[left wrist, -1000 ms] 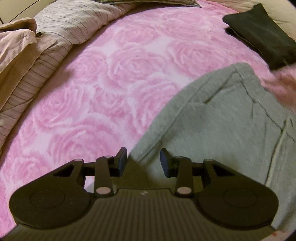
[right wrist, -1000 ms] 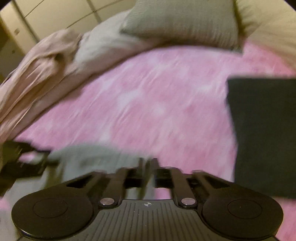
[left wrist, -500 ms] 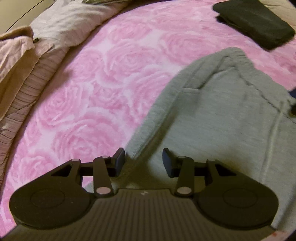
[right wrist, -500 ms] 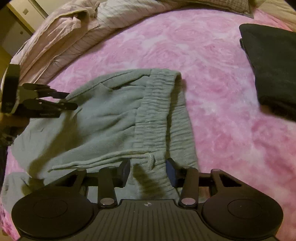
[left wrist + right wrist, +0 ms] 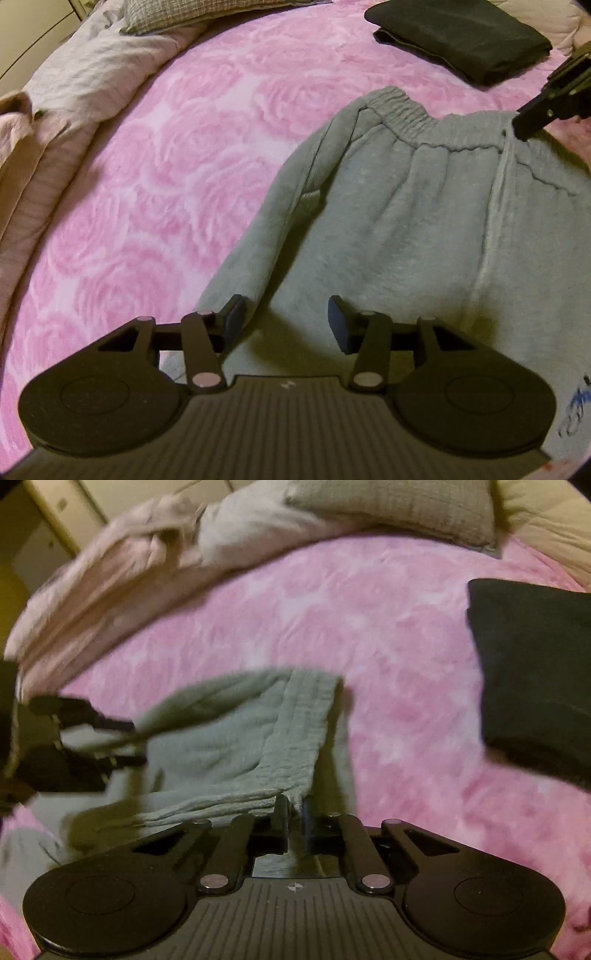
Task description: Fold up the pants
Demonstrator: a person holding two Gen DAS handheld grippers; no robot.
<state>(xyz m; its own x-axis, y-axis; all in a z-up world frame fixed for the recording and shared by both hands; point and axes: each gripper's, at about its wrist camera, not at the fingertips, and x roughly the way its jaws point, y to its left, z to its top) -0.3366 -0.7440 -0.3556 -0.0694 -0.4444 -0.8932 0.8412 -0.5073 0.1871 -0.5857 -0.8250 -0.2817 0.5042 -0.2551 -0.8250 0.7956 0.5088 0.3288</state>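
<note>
Grey sweatpants [image 5: 406,221] lie on a pink rose-patterned blanket [image 5: 166,166], elastic waistband toward the far side. My left gripper [image 5: 286,321] hovers over the left edge of the pants; its jaws are opening and the pads grip nothing, with fabric only underneath. My right gripper [image 5: 294,812] is shut on the near end of the waistband of the pants [image 5: 240,746], the cloth pinched between its pads and raised a little. The right gripper [image 5: 532,122] also shows at the waistband's right end in the left wrist view. In the blurred right wrist view the left gripper [image 5: 129,742] is at the far left.
A folded black garment [image 5: 461,37] [image 5: 535,664] lies on the blanket beyond the waistband. Crumpled beige and striped bedding [image 5: 74,92] [image 5: 110,590] banks the left side, with a checked pillow [image 5: 184,14] [image 5: 399,506] at the back.
The right gripper, open above the waistband half a second ago, has shut on it and pulled it up. The left gripper has slid further over the pants, its jaws a little wider.
</note>
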